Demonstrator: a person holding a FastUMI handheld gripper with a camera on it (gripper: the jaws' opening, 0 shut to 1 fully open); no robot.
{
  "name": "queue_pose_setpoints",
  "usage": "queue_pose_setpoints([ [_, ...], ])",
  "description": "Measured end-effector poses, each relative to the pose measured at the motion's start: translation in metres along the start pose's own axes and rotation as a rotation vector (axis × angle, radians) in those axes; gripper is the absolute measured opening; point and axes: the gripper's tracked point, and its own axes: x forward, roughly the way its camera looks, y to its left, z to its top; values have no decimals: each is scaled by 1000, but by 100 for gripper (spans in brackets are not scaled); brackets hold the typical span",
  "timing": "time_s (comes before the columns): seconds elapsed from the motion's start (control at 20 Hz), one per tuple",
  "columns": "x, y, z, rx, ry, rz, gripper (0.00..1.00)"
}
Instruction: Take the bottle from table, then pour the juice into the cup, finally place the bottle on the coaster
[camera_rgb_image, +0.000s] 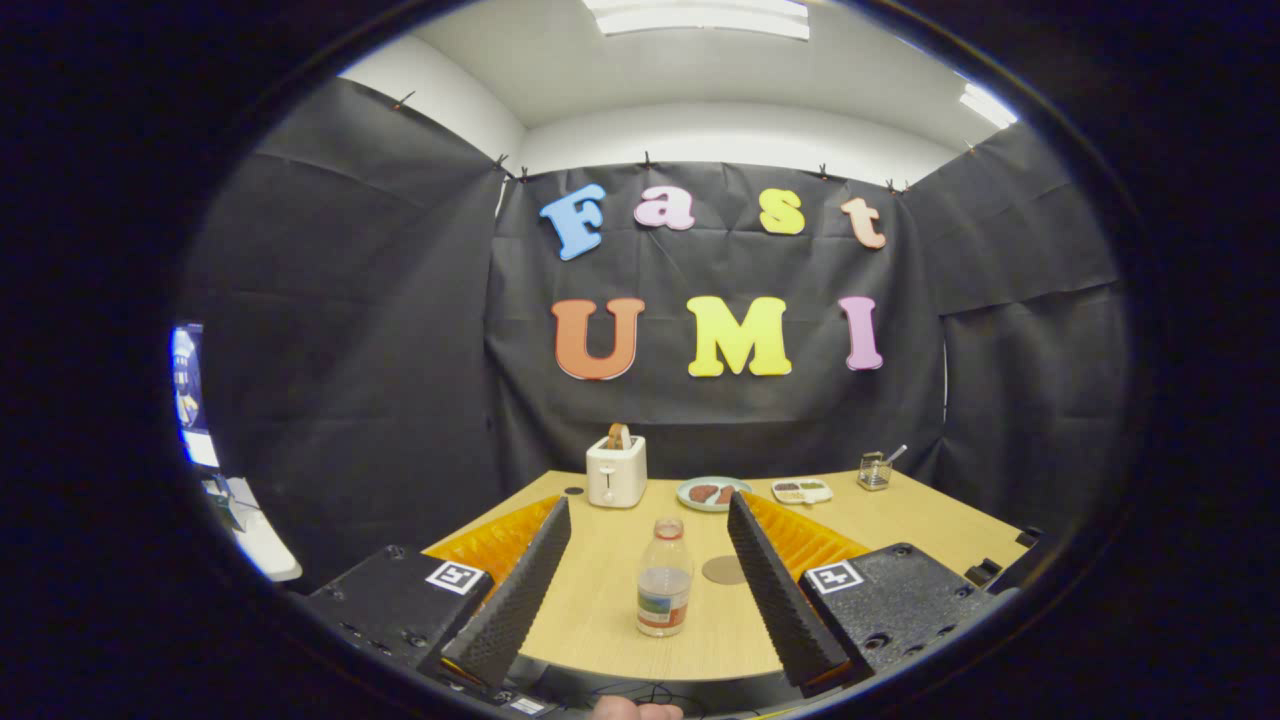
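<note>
A clear plastic bottle (664, 580) with a pinkish cap and a coloured label stands upright on the wooden table (930, 530), holding a little liquid. It stands ahead of my gripper (650, 510), lined up with the gap between the two fingers, which touch nothing. The gripper is open wide. A round brown coaster (724, 570) lies flat on the table just right of the bottle and slightly farther back. A small clear glass cup (874, 471) with a stick or spoon in it stands at the far right of the table.
A white toaster (616, 471) with a slice of bread in it stands at the back of the table. To its right lie a plate of food (711, 493) and a small divided dish (801, 490). A fingertip (634, 709) shows below the table's near edge.
</note>
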Motion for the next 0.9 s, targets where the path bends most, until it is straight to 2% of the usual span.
queue_pose_setpoints([
  [0.45,27,-16,-120,-6,95,-35,100],
  [0.9,90,-24,-203,-63,139,-63,100],
])
